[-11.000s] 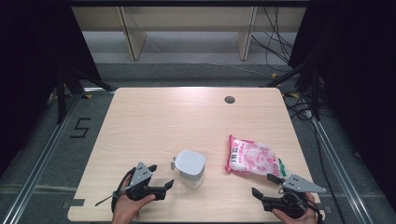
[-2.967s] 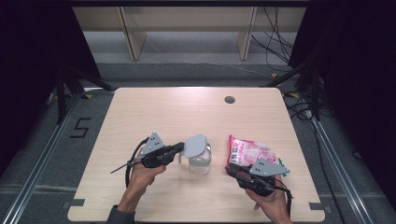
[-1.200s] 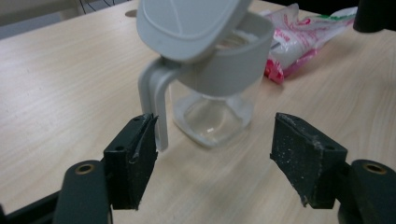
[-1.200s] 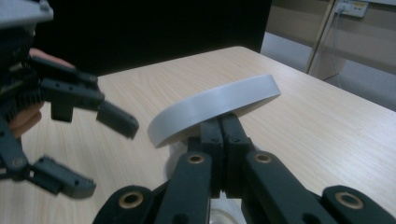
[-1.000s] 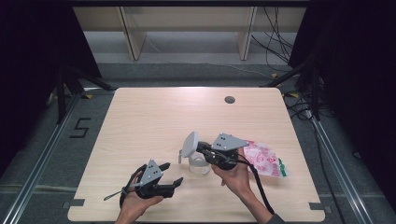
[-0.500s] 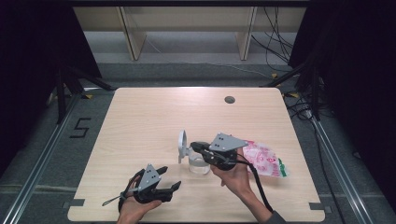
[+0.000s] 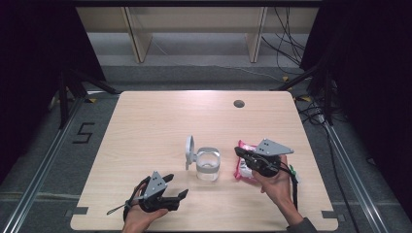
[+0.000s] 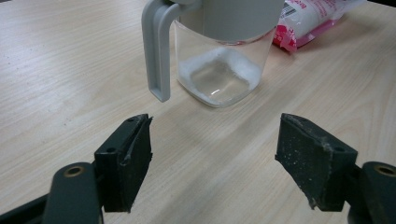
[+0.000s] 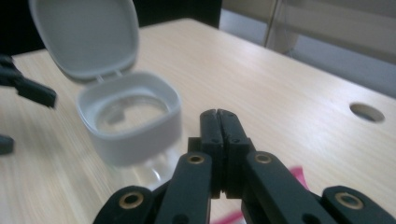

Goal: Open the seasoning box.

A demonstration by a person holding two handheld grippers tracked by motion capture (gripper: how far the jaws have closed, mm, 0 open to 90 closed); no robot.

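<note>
Tabletop (image 7: pixel 160 121) of pale wood carries everything in the high view. At its near left edge, the left gripper (image 7: pixel 179 198) rests low in the person's hand with its jaws spread wide and nothing between them; in the left gripper view they point at the jar from just in front of it. Near the middle stands the clear jar (image 7: pixel 208 165) with a grey collar, a little white powder lying in its bottom, and its hinged grey lid (image 7: pixel 189 150) flipped up on the left side. Just right of the jar lies a pink and white packet (image 7: pixel 244 166). Over that packet the right gripper (image 7: pixel 239 152) hovers, jaws pressed together on nothing, tips pointing toward the jar.
</note>
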